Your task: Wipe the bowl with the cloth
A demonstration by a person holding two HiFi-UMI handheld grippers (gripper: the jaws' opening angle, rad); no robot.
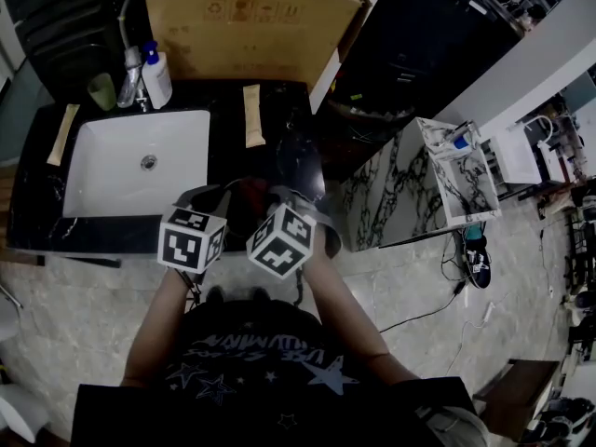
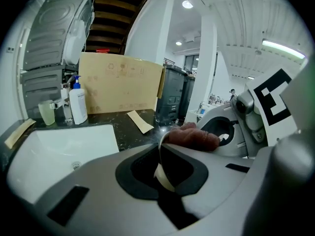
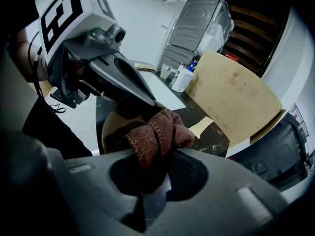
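My left gripper (image 2: 163, 149) is shut on the thin cream rim of the bowl (image 2: 164, 170), which it holds edge-on above the black counter. In the right gripper view the bowl (image 3: 111, 128) shows as a tan, tilted dish, and the left gripper's fingers (image 3: 129, 82) clamp its upper edge. A reddish-brown cloth (image 3: 155, 134) is bunched between the jaws of my right gripper (image 3: 156, 155), which is shut on it and presses it against the bowl's inside. The cloth (image 2: 193, 137) also shows past the rim in the left gripper view. From the head view, both marker cubes hide the bowl.
A white sink (image 1: 140, 161) is set in the black counter (image 1: 284, 147) at the left. Behind it stand a soap bottle (image 1: 155, 77) and a green cup (image 1: 102, 91). A cardboard box (image 1: 251, 21) stands at the back. Tan strips (image 1: 252, 115) lie on the counter.
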